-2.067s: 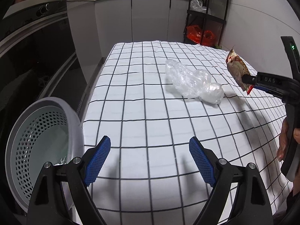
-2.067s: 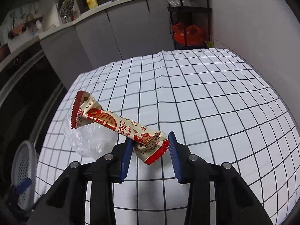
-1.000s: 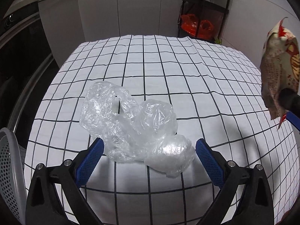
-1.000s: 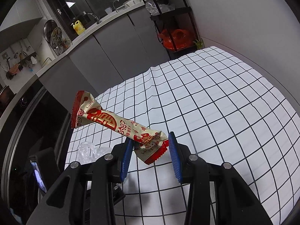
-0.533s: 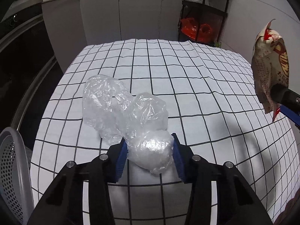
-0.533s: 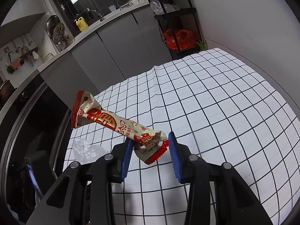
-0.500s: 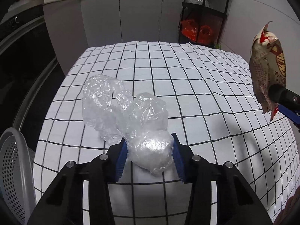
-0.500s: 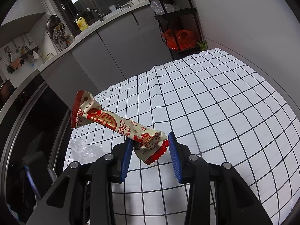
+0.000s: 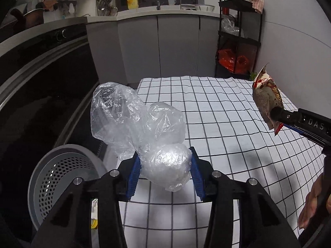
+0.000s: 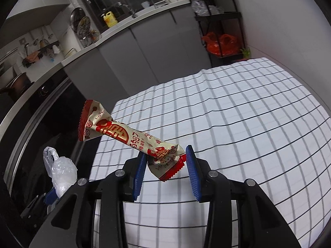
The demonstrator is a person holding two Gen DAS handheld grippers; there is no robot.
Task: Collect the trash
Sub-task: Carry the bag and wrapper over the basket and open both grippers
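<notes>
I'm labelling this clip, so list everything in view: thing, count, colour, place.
plastic bag: one, clear, crumpled, held off the table
snack wrapper: one, red and cream, held in the air
basket: one, grey, perforated, left of the table
tablecloth: one, white with black grid, over the table
shelf rack: one, black, behind the table
soap bottle: one, yellow, on the counter
left hand-held gripper: blue pads, shut on the plastic bag
right hand-held gripper: blue pads, shut on the snack wrapper
</notes>
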